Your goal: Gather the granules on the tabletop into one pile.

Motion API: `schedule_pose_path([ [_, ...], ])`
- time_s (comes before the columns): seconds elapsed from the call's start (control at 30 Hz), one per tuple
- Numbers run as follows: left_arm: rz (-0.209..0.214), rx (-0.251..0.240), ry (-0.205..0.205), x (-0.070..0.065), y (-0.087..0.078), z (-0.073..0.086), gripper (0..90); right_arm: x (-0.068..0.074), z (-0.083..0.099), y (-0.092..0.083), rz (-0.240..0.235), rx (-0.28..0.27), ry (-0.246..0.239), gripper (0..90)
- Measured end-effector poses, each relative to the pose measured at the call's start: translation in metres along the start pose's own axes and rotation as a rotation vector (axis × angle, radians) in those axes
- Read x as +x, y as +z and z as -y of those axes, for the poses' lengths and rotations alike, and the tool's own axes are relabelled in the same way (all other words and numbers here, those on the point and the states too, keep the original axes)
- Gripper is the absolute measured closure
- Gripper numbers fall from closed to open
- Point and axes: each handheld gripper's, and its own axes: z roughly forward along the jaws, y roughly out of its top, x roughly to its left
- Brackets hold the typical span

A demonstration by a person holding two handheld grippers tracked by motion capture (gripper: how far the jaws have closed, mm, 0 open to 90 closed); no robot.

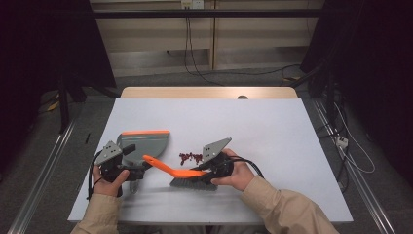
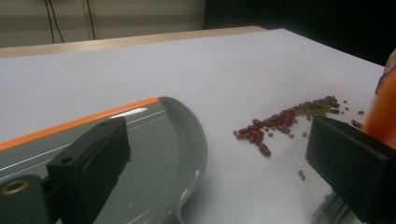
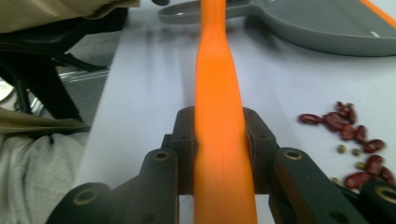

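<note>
Right claw (image 1: pixel 207 171): clamped on the orange brush handle (image 3: pixel 219 116), bristles on the white surface (image 1: pixel 272 131) | Left claw (image 1: pixel 127 171): holding the grey dustpan (image 1: pixel 146 142) by its handle, though the jaws look spread | Beans (image 1: pixel 190 157): small red pile between dustpan and brush

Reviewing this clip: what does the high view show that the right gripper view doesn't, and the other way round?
High view alone: the whole white table, both of the person's hands, the left gripper at the grey plastic dustpan's handle, and the brush's grey bristles resting on the table.

Right gripper view alone: the right gripper's black jaws clamped against both sides of the orange brush handle, and small green beans among the red ones.

Both: the grey plastic dustpan, the orange handle, and the pile of dark red kidney beans.
</note>
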Motion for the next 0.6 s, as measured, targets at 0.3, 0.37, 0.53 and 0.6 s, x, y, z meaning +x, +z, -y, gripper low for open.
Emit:
schedule_pose_path([
  [0.3, 0.001, 0.002, 0.0, 0.0, 0.0, 0.0, 5.4, -0.016, 0.002, -0.006, 0.05, -0.003, 0.024, 71.7],
  [0.37, 0.001, 0.002, -0.001, 0.0, 0.0, 0.0, 5.4, -0.019, 0.003, -0.008, 0.066, -0.003, 0.03, 71.7],
  [0.53, 0.003, 0.006, 0.003, 0.0, 0.0, 0.0, 5.4, -0.026, 0.002, -0.009, 0.097, 0.003, 0.032, 71.7],
  [0.6, 0.005, 0.006, 0.004, 0.0, 0.0, 0.0, 5.4, -0.029, 0.001, -0.009, 0.105, 0.005, 0.03, 71.7],
])
